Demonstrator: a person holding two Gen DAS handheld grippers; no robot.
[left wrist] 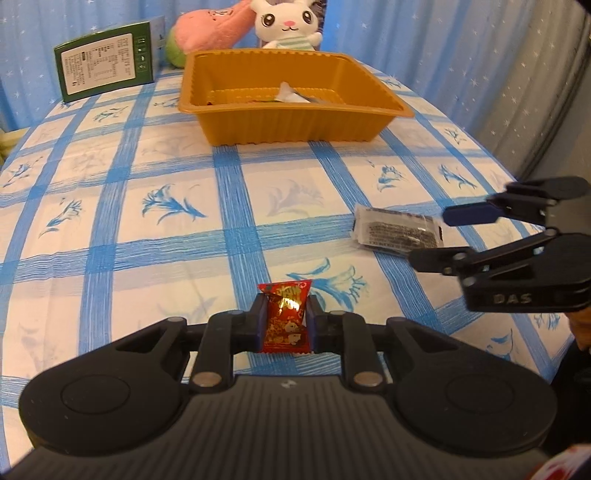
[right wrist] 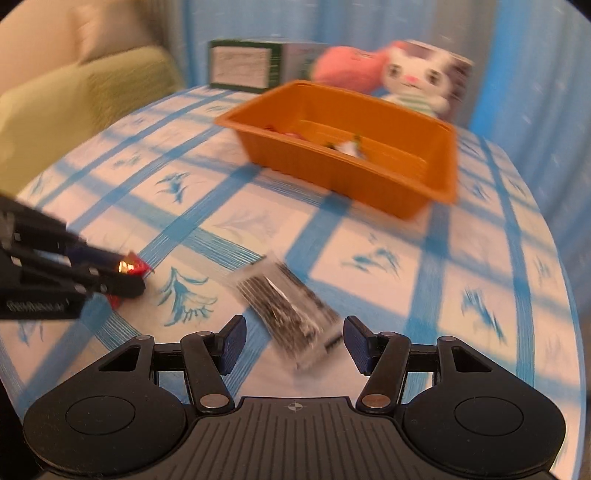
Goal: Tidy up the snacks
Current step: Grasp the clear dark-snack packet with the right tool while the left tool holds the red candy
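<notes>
Clamped between the fingers of the left gripper [left wrist: 284,320] is a small red snack packet [left wrist: 286,318], standing upright with gold print on its wrapper, low over the bench [left wrist: 147,229] near its front edge. From the right wrist view the same packet shows as a red glint at the tips of that gripper [right wrist: 127,271]. Off to its right lies a dark, clear-wrapped snack packet [left wrist: 397,230] flat on the blue-checked cloth; the right gripper [right wrist: 293,341] hangs over it with its fingers [right wrist: 232,341] standing about half apart, the packet's near end [right wrist: 291,314] between them, though blur hides whether the pads touch it. Farther back sits an orange tray [left wrist: 295,125] with a few wrappers inside. Behind the tray are a green box [left wrist: 107,61], a white plush rabbit [left wrist: 286,22] and a pink plush toy [left wrist: 214,26], before a blue starred curtain [left wrist: 424,33].
</notes>
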